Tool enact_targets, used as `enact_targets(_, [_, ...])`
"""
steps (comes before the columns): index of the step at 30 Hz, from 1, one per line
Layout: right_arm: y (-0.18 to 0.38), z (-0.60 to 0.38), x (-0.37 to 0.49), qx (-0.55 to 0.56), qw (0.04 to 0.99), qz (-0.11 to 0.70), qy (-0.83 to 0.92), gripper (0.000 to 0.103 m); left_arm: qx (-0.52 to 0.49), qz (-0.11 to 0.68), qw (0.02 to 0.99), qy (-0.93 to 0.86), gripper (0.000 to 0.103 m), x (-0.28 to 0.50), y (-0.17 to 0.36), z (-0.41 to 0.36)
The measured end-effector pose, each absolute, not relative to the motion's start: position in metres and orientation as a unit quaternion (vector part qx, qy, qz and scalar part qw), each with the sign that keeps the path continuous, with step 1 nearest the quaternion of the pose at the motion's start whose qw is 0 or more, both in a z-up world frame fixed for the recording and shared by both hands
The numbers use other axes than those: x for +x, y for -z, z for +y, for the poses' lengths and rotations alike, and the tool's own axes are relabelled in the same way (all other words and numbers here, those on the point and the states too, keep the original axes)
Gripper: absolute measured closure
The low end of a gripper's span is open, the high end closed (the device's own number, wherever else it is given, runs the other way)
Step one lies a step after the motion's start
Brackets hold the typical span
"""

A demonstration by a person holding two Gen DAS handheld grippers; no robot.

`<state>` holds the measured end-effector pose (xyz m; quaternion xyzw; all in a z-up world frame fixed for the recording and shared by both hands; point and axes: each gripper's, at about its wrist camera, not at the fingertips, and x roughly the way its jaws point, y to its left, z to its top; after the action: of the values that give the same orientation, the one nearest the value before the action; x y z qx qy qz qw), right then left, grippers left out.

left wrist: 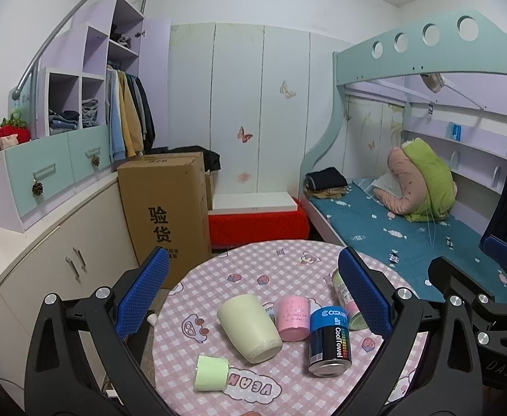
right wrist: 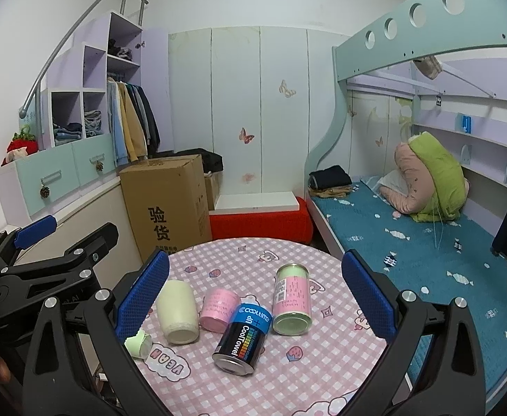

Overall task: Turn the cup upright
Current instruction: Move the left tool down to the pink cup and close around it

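A pale cream cup (left wrist: pixel 248 329) lies on its side on the round pink checked table (left wrist: pixel 281 263), mouth toward me. It also shows in the right wrist view (right wrist: pixel 178 311). My left gripper (left wrist: pixel 253 294) is open, held above the table with the cup between its blue pads. My right gripper (right wrist: pixel 255 294) is open and empty, above the table; the cup lies near its left pad (right wrist: pixel 142 294).
On their sides lie a pink cup (left wrist: pixel 292 317), a black and blue CoolTowel can (left wrist: pixel 329 341), a green and pink can (right wrist: pixel 292 300) and a small green cup (left wrist: pixel 211 372). A cardboard box (left wrist: pixel 165 208), cabinets and a bunk bed (left wrist: pixel 409 228) surround the table.
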<state>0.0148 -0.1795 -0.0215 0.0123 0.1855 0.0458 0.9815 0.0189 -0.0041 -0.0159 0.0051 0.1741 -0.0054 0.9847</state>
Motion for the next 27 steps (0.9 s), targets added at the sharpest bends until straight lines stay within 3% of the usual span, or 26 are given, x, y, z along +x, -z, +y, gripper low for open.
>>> enact_targets(9, [0.049, -0.193, 0.056, 0.022, 0.974, 0.223, -0.041, 0.007, -0.004, 0.239, 0.971, 0.022, 0.005, 0.072, 0.048, -0.008])
enact_targets(27, [0.130, -0.238, 0.168, 0.058, 0.942, 0.330, -0.006, 0.007, -0.026, 0.449, 0.890, 0.075, 0.005, 0.221, 0.172, -0.038])
